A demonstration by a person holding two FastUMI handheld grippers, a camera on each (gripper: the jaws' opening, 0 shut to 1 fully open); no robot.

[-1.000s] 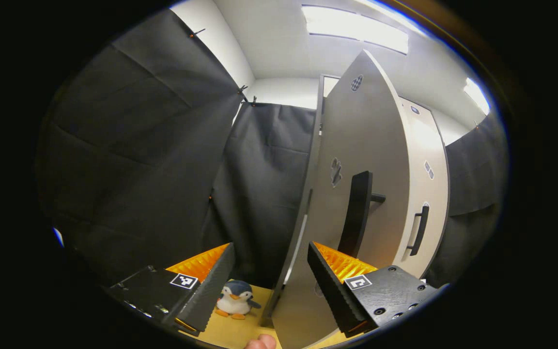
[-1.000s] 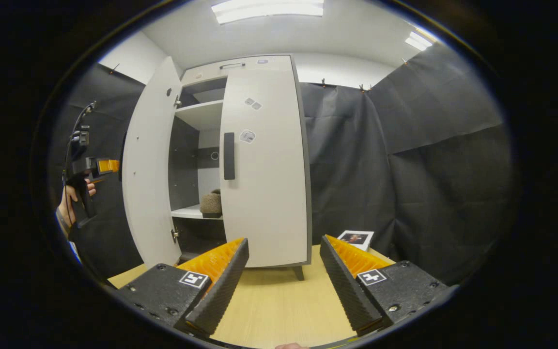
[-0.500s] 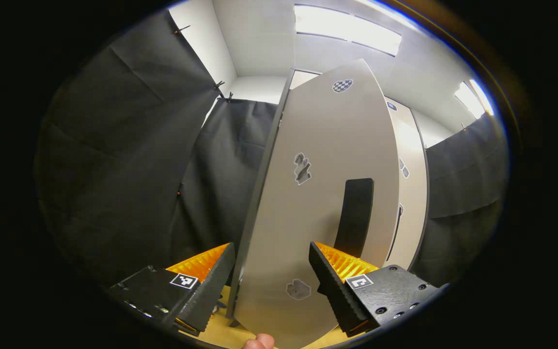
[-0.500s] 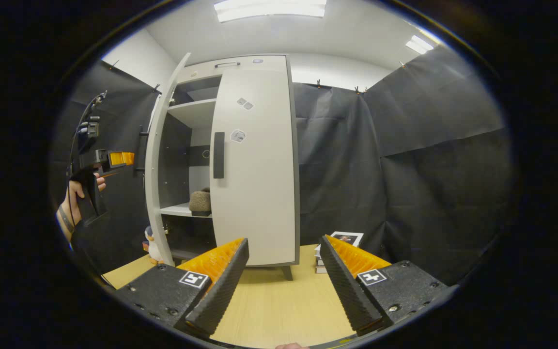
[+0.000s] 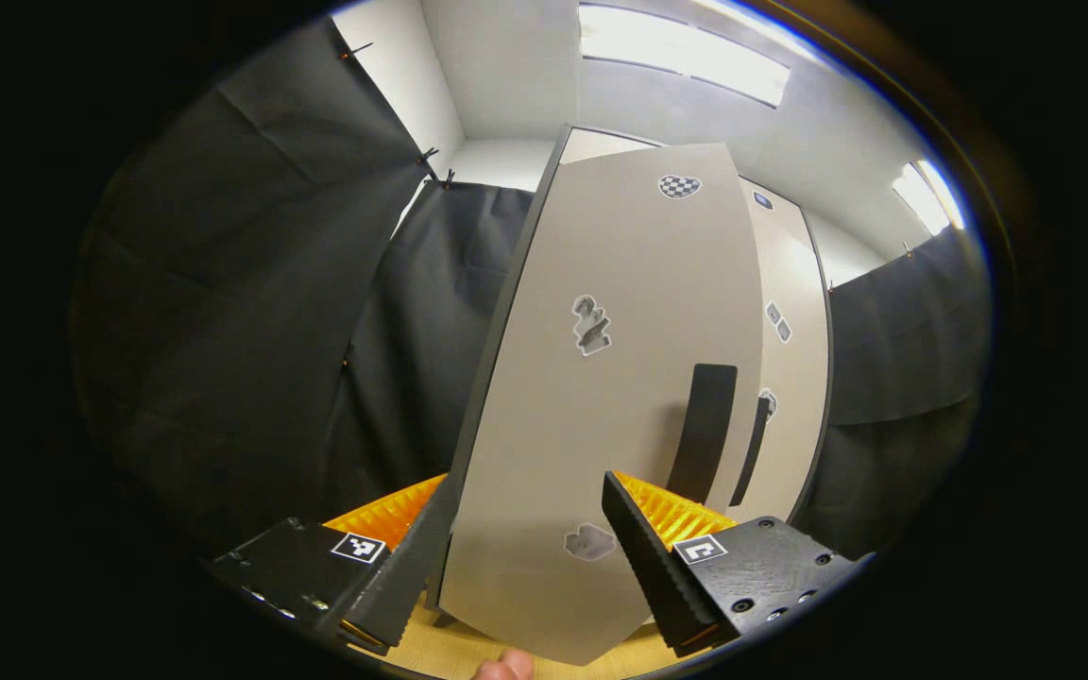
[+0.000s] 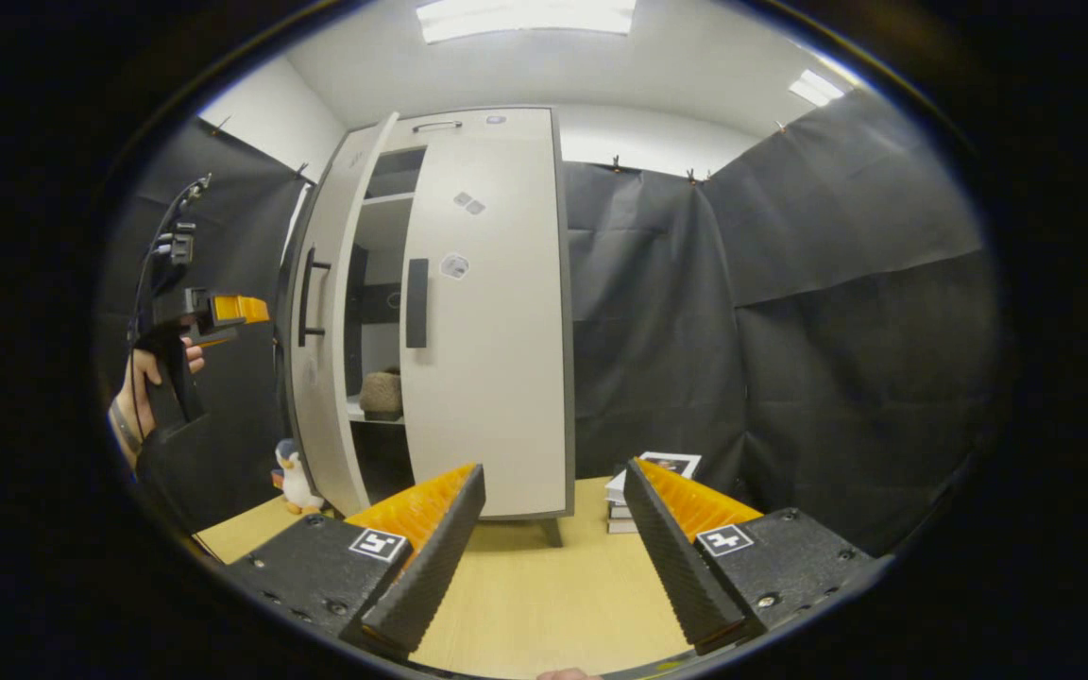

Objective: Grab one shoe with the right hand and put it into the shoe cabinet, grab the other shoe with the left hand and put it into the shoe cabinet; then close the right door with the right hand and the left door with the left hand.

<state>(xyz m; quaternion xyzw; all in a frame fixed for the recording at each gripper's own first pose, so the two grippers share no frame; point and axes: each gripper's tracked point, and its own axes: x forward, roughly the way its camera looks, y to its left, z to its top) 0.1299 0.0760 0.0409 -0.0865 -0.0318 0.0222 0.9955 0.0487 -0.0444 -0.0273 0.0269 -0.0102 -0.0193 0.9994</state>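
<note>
Two tongs in play, both spread wide with nothing held. In the left gripper view our left tongs (image 5: 525, 538) point up at the outer face of the left door (image 5: 601, 406), fingers straddling its lower part; we cannot tell whether either finger touches the panel. The left door's dark handle (image 5: 703, 433) sits just above the right-hand finger (image 5: 643, 557). A fingertip of the holding hand (image 5: 504, 667) shows at the bottom edge.

In the right gripper view the left tongs (image 6: 237, 309) are held raised and level at handle height in a hand (image 6: 133, 401), just outside the left door (image 6: 322, 321), which stands partly open with a narrow gap to the right door (image 6: 487, 312). The right door is shut. One shoe (image 6: 380, 392) sits on a shelf inside the shoe cabinet (image 6: 431, 125), seen through the gap.

Our right tongs (image 6: 553, 557) hang low over the near part of the wooden surface (image 6: 544, 604), aimed at the cabinet, well apart from it. A penguin toy (image 6: 295, 477) stands by the cabinet's left foot; a book stack (image 6: 643, 477) lies towards the surface's far right edge.
</note>
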